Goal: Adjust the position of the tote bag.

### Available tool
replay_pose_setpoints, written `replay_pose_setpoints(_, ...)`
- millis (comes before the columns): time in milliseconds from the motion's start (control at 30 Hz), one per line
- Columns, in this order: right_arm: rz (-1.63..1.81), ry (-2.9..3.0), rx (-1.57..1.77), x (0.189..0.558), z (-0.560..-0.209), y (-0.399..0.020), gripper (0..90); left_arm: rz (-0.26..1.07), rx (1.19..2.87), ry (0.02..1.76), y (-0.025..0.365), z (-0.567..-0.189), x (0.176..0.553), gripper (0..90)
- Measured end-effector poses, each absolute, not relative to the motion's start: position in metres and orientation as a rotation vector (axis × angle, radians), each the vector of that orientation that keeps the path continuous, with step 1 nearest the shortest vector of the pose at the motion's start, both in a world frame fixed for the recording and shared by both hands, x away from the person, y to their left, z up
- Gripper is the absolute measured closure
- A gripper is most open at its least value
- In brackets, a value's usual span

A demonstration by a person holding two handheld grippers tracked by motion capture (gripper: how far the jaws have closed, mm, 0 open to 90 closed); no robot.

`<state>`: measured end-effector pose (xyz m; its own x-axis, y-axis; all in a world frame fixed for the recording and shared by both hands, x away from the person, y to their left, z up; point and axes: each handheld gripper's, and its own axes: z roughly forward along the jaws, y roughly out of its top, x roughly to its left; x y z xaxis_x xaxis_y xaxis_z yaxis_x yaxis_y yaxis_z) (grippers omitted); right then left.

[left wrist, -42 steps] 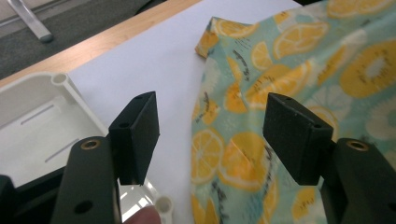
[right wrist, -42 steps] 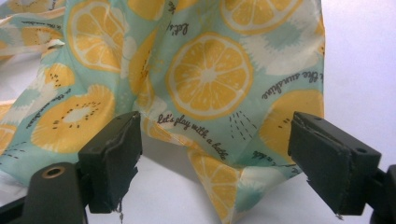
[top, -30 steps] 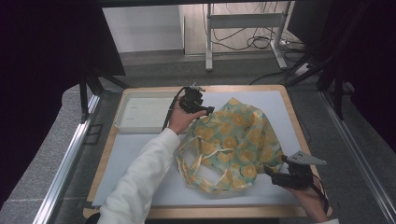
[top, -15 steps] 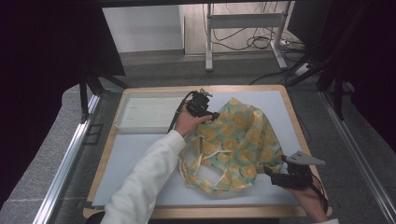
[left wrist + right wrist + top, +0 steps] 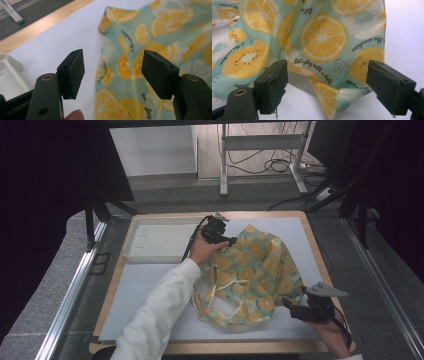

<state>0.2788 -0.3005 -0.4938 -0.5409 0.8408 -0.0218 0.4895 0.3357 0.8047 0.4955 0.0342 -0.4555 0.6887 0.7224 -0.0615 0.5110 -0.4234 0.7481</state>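
Note:
A crumpled teal cloth (image 5: pixel 255 270) printed with orange and lemon slices lies on the white mat (image 5: pixel 145 290). My left gripper (image 5: pixel 231 241) is at the cloth's far left edge. In the left gripper view it (image 5: pixel 112 65) stands open, and the folded cloth edge (image 5: pixel 130 62) runs beneath and between the jaws, clear of the pads. My right gripper (image 5: pixel 289 304) sits at the cloth's near right corner. It (image 5: pixel 328 82) is open too, with a drooping corner of the cloth (image 5: pixel 324 95) in the gap, untouched by either pad.
A shallow white tray (image 5: pixel 150 240) rests at the far left of the mat, just left of my left hand. The wooden board's rim (image 5: pixel 320 255) frames the mat. Metal rails run along both sides, with table legs and cables on the floor beyond.
My left gripper has shifted a little to the right, onto the cloth's far edge. The right gripper and the cloth have stayed put.

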Motion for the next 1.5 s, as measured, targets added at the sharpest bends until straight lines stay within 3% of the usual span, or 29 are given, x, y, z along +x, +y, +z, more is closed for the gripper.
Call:
replay_pose_setpoints(300, 1.083, 2.17, 1.169, 0.279, -0.494, -0.3, 17.7, 0.274, 2.18, 0.976, 0.018, -0.478, 0.505, 33.1)
replay_pose_setpoints(533, 1.08, 2.173, 1.167, 0.279, -0.495, -0.3, 17.7, 0.255, 2.274, 0.984, 0.006, -0.497, 0.504, 25.0)
replay_pose_setpoints(1067, 1.072, 2.179, 1.166, 0.28, -0.496, -0.3, 17.7, 0.206, 2.274, 0.988, -0.003, -0.516, 0.516, 14.0)
replay_pose_setpoints(1300, 1.07, 2.179, 1.168, 0.28, -0.496, -0.3, 17.7, 0.242, 2.343, 0.915, -0.013, -0.521, 0.512, 29.5)
replay_pose_setpoints(1367, 1.068, 2.179, 1.166, 0.28, -0.496, -0.3, 17.7, 0.243, 2.33, 0.922, -0.014, -0.52, 0.511, 39.3)
replay_pose_setpoints(1500, 1.067, 2.178, 1.168, 0.28, -0.496, -0.299, 17.7, 0.241, 2.344, 0.896, -0.014, -0.517, 0.509, 67.7)
